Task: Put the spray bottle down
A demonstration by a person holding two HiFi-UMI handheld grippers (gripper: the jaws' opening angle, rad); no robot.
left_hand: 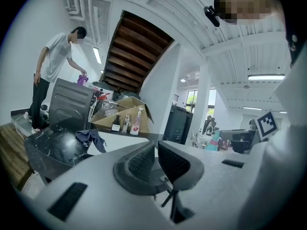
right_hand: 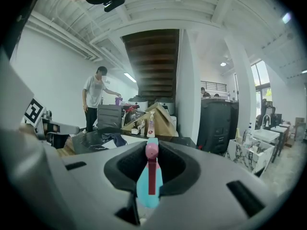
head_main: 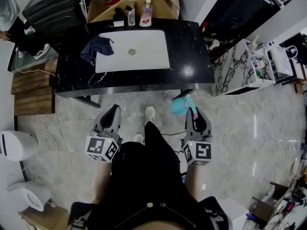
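Observation:
A teal spray bottle [head_main: 181, 105] with a pink nozzle is clamped in my right gripper [head_main: 193, 113], which is shut on it, out in front of me above the grey floor. In the right gripper view the bottle [right_hand: 149, 176] fills the gap between the jaws, its nozzle pointing away from the camera. My left gripper [head_main: 112, 112] hangs level with it on the left, jaws together and nothing between them [left_hand: 156, 147]. Both stand short of the black counter [head_main: 192, 56], not over it.
The counter holds a white sink basin [head_main: 132, 51], a dark blue cloth [head_main: 98, 47] and three small bottles [head_main: 132, 16] at its back edge by a cardboard box. A marble-fronted cabinet [head_main: 235, 68] stands right, a white bin [head_main: 14, 145] left. A person [left_hand: 55, 71] works beyond the counter.

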